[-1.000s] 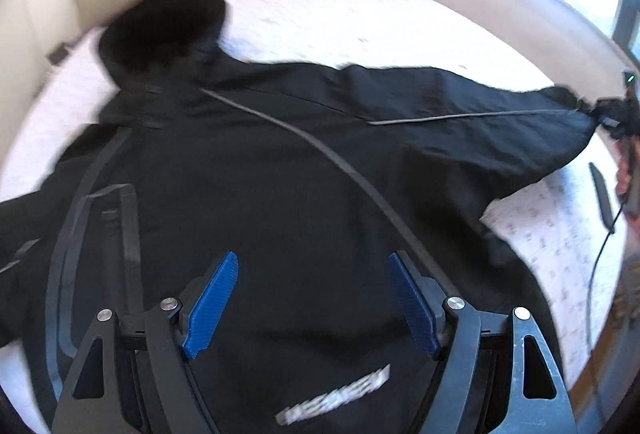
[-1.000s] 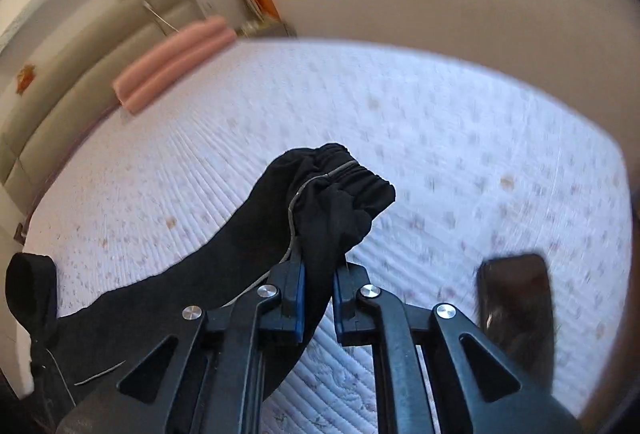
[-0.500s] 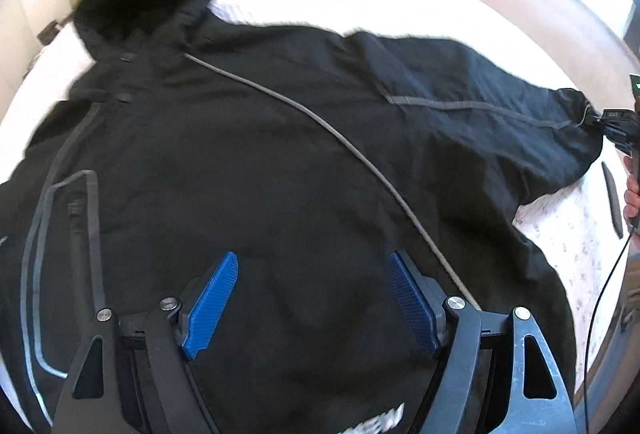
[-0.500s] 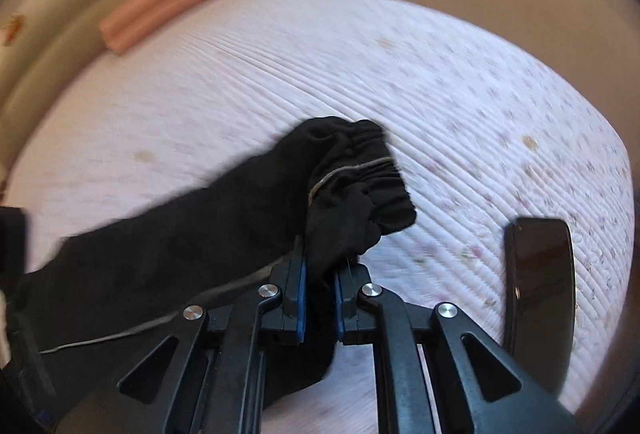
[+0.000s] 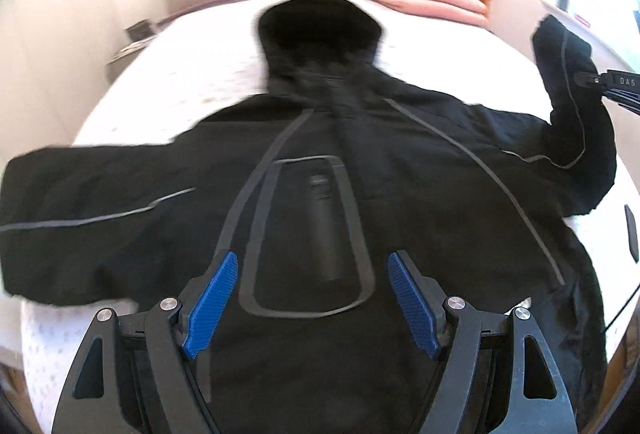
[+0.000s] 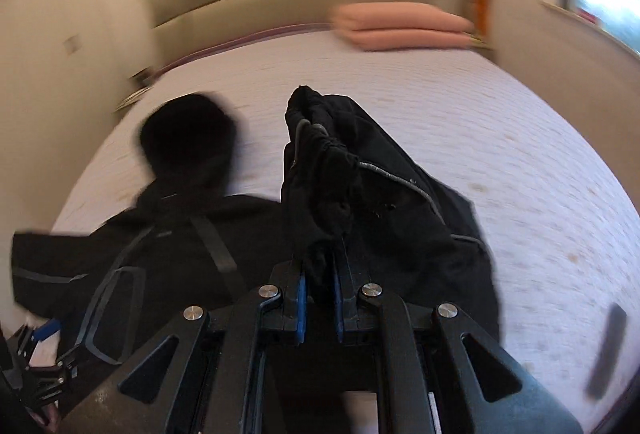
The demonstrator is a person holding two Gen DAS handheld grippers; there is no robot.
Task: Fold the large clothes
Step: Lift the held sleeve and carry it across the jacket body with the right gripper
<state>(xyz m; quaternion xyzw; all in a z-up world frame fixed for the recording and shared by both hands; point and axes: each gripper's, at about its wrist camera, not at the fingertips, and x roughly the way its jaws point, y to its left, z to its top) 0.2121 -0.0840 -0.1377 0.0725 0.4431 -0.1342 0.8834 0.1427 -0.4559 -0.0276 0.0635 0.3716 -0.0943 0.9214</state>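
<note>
Right gripper (image 6: 319, 308): clamped on sleeve cuff (image 6: 320, 162), raised | jacket (image 5: 320, 234) body lies leftward of those fingers, across bed (image 6: 480, 138) | left gripper (image 5: 312, 298): wide, empty, over chest.

Black jacket (image 5: 320, 194) — grey piping

My black hooded jacket with grey piping (image 5: 320, 170) runs off the lower and left edges of the left wrist view; hem unseen. Its hood (image 6: 188, 138) is smeared by motion blur in the right wrist view. My right fingers (image 6: 301, 308) hide the part of the gathered black cuff (image 6: 320, 174) that they pinch. A flat dark object (image 6: 606, 350) on the white quilted bed (image 6: 500, 154) is blurred, cannot tell what. My left gripper (image 6: 38, 366) is cut by the frame's corner there.
</note>
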